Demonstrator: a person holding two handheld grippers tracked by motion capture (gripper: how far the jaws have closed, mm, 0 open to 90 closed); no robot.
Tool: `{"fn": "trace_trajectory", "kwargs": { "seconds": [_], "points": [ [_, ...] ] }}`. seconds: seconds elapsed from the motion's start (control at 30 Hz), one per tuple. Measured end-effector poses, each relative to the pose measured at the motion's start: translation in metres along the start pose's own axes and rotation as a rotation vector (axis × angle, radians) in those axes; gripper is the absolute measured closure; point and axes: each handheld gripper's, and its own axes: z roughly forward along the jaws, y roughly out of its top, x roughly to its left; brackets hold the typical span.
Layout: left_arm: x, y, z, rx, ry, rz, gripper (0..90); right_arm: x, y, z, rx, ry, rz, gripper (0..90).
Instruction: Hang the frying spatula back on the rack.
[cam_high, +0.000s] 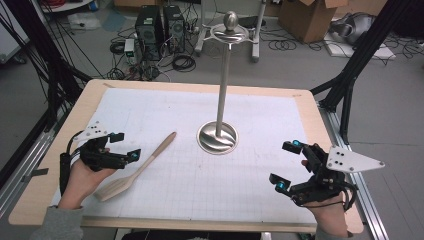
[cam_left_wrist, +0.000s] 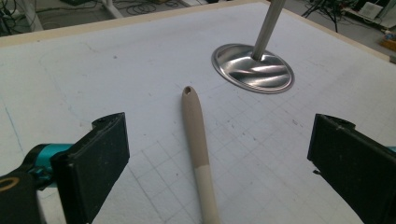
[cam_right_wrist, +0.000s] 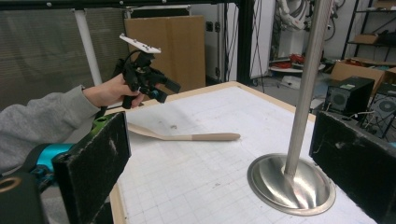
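Spatula (cam_high: 136, 169) flat on table mat, just beside left hand-held gripper (cam_high: 125, 146), jaws wide apart, nothing held.

A spatula (cam_high: 134, 169) lies flat on the bench (cam_high: 55, 200), just right of the left claw (cam_high: 125, 145), its handle running ahead toward a stand (cam_high: 218, 136). The stand rises upright near the bench's middle, ahead and left of the right claw (cam_high: 286, 166). Spatula and stand lie apart.
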Motion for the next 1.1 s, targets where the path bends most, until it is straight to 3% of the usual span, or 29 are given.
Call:
{"fn": "trace_trajectory", "kwargs": {
  "seconds": [0.67,1.1],
  "points": [
    [0.005,-0.013,0.015,0.045,0.002,-0.028,6.1,0.000,0.000,0.000,0.003,0.012,-0.010,4.1],
    [0.003,-0.019,0.023,0.064,0.008,-0.020,8.6,0.001,-0.001,0.002,0.008,0.018,-0.010,4.1]
  ]
}}
